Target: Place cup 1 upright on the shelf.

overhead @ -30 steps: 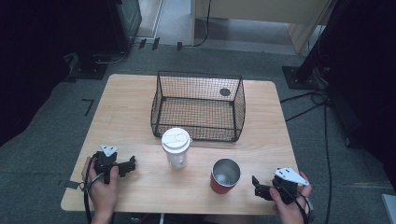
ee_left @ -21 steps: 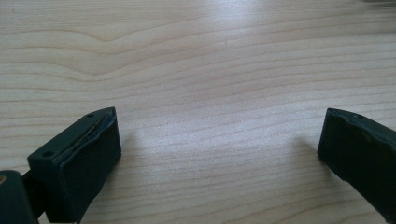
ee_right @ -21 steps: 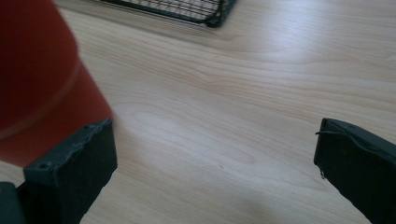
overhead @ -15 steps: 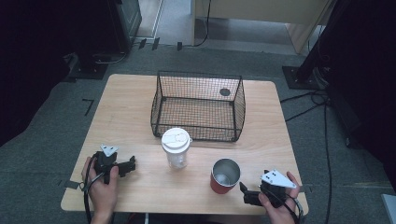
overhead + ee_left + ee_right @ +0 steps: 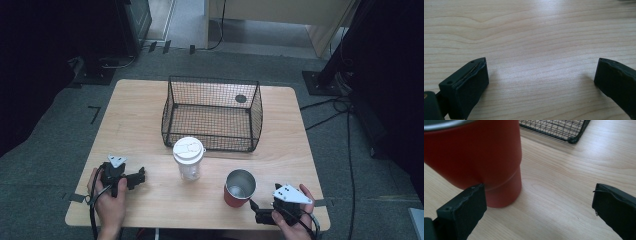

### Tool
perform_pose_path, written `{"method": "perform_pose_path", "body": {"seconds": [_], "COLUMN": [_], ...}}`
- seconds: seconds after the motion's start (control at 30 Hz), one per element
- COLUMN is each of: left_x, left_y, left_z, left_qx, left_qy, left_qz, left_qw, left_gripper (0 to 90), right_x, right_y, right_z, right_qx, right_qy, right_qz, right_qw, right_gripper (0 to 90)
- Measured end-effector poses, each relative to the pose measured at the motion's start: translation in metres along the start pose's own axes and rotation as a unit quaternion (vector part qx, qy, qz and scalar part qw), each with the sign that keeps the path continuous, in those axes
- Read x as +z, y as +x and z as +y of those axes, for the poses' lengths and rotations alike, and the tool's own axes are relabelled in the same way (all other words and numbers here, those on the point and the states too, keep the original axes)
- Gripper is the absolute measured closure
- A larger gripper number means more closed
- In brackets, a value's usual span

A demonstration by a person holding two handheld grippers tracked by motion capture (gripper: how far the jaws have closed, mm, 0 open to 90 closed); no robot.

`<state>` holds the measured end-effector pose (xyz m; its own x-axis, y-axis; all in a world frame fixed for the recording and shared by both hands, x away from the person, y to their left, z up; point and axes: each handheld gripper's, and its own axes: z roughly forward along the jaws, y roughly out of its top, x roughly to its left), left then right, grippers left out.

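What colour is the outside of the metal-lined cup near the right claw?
Red, with a silvery rim and inside; the cup shows best in the right gripper view.

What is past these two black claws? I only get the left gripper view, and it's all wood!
Observer: From the high view, a clear cup with a white lid stands to the right of your left gripper, apart from it.
Operator: Is there anything else on the table?
Observer: Yes, a black wire basket sits behind the cup, toward the far edge.
Operator: What is the other claw doing?
Observer: The right gripper is open, and a red tumbler stands just ahead of it, off to one side above one jaw rather than between the two.
Operator: Is the tumbler full?
Observer: From above, its metal inside looks empty.
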<state>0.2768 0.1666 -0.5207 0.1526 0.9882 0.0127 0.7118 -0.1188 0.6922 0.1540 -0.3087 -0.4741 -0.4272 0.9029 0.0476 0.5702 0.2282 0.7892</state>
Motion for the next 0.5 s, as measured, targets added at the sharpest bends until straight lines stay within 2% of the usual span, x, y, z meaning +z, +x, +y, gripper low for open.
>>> {"method": "perform_pose_path", "body": {"seconds": [0.3, 0.5], "left_x": [0.0, 0.0], "left_y": [0.0, 0.0], "left_z": [0.0, 0.0], "left_qx": [0.0, 0.0], "left_qy": [0.0, 0.0], "left_qz": [0.0, 0.0], "left_qw": [1.0, 1.0], "left_gripper": [0.0, 0.0], "right_x": [-0.001, -0.001], "right_y": [0.014, 0.022], "right_z": [0.005, 0.009], "right_qx": [-0.014, -0.012], "right_qy": [-0.004, -0.012], "right_qz": [0.022, 0.036], "right_qw": [0.9996, 0.9992], "right_gripper": [0.0, 0.0]}}
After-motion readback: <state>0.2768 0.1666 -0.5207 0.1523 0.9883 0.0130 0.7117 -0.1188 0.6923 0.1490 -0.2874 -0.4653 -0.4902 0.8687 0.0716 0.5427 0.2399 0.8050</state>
